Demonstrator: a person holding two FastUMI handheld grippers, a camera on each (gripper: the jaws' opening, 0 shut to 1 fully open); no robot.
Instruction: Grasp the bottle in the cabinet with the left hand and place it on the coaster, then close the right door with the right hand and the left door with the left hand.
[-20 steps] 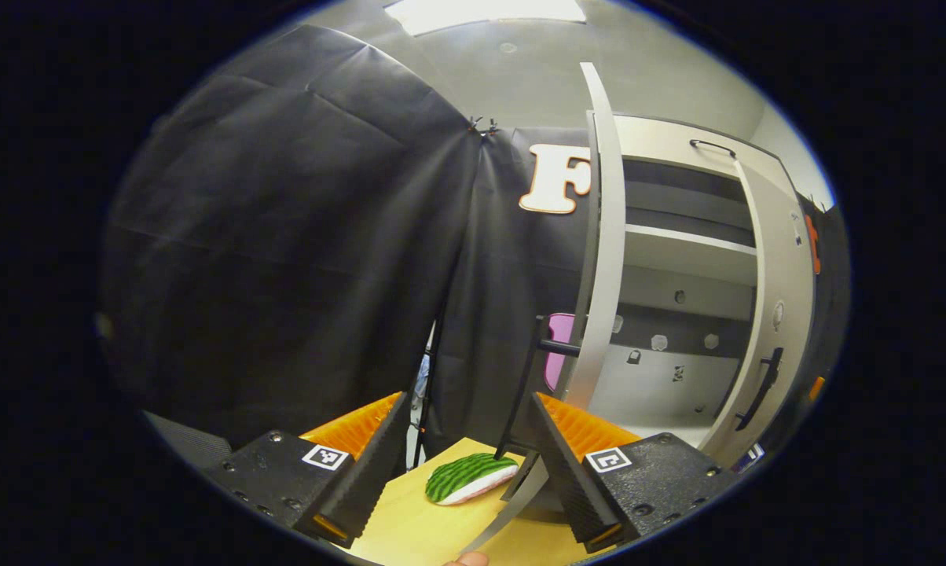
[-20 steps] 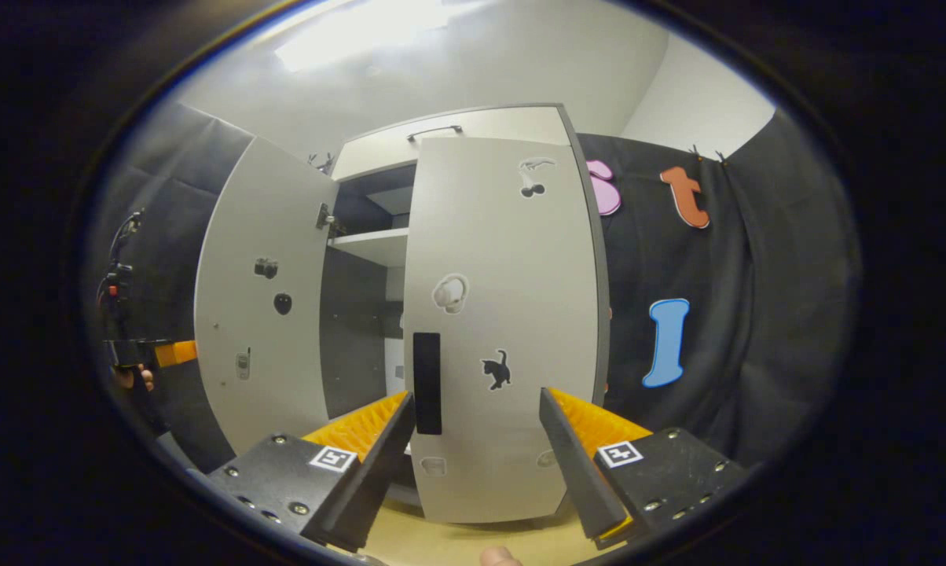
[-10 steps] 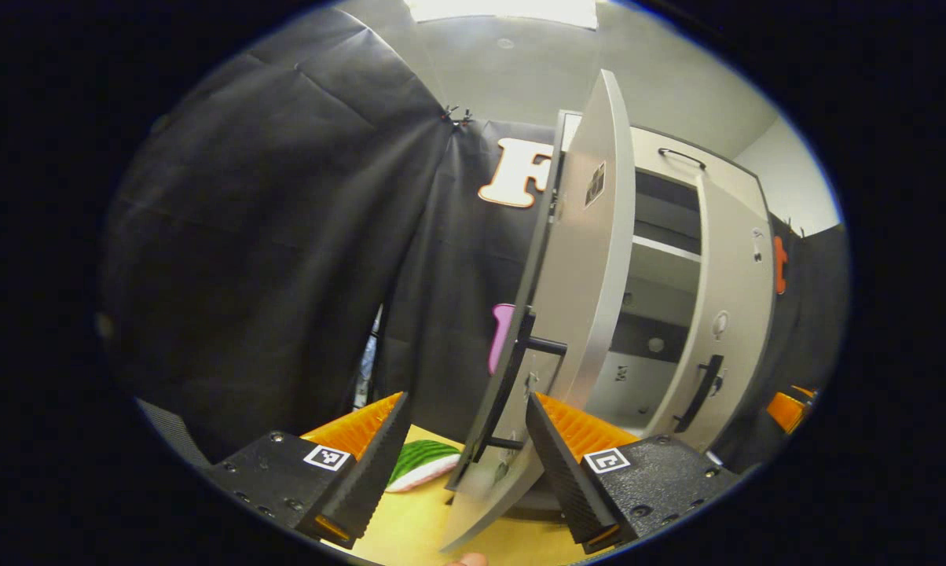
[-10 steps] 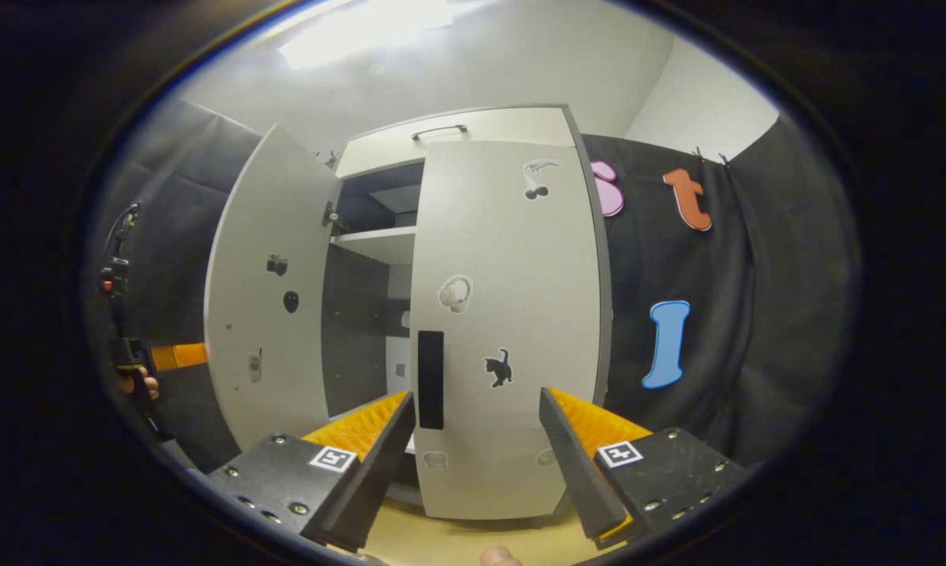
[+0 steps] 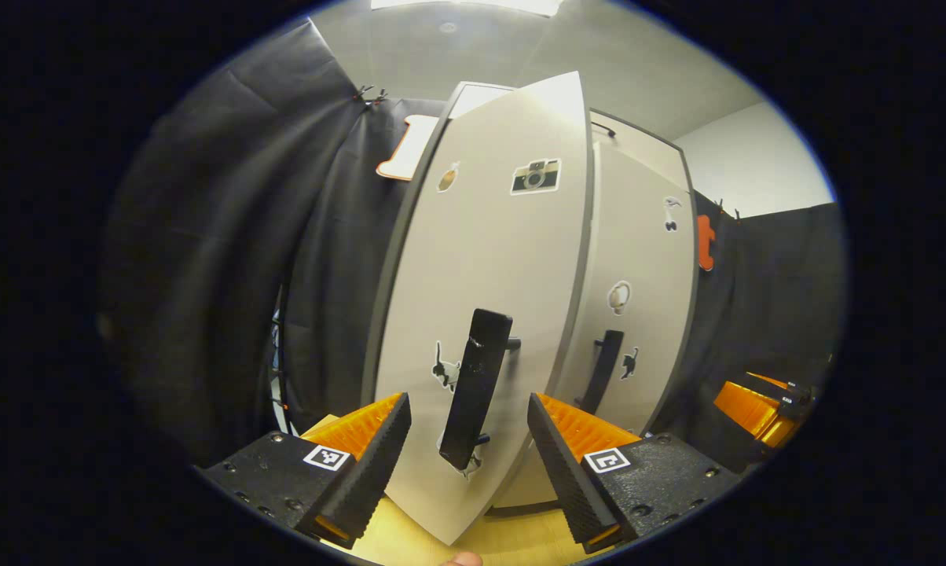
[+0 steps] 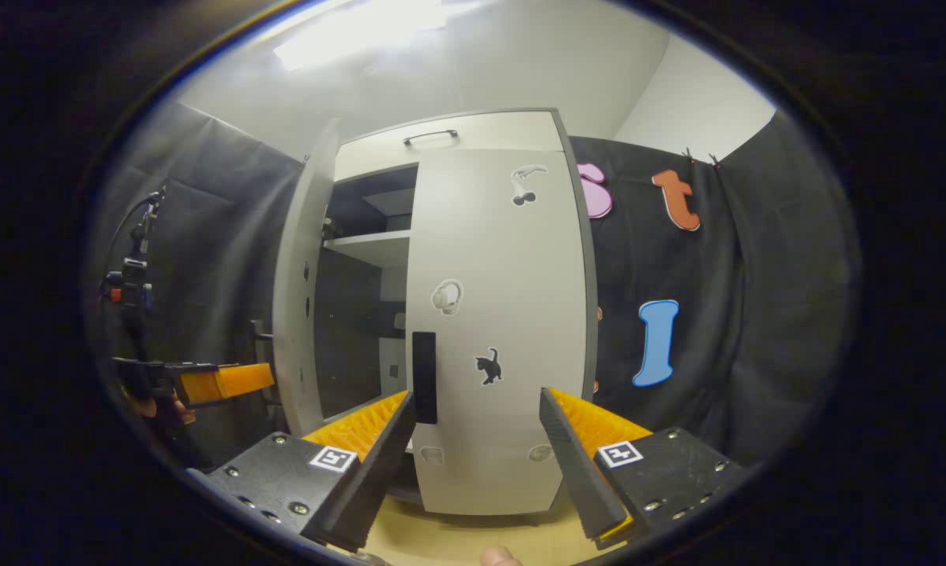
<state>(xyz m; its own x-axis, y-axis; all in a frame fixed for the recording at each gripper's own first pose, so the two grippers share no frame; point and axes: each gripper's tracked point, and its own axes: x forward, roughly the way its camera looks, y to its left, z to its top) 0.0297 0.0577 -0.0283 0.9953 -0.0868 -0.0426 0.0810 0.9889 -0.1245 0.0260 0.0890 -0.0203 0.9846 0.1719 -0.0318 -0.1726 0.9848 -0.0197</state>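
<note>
The white cabinet's left door [image 5: 481,259] is swung most of the way in, its sticker-covered front facing me. Its black handle [image 5: 477,389] stands in the gap of my open left gripper [image 5: 467,397]; contact cannot be told. The right door [image 5: 642,314] lies flat against the cabinet. In the right gripper view the right door [image 6: 496,314] is shut with its black handle [image 6: 424,377] at its left edge, and my open right gripper [image 6: 477,393] holds nothing in front of it. The left door [image 6: 300,291] shows nearly edge-on, still ajar, with the left gripper [image 6: 221,383] and a hand beside it.
The cabinet stands on a light wooden table [image 5: 512,542]. A shelf [image 6: 371,245] shows through the gap between the doors. The right gripper [image 5: 756,401] hangs at the far right of the left gripper view. Black cloth walls surround the booth.
The left door has swung from wide open to nearly shut, hiding the green coaster and the cabinet's inside in the left gripper view. The left gripper followed it. The right gripper stayed put.
</note>
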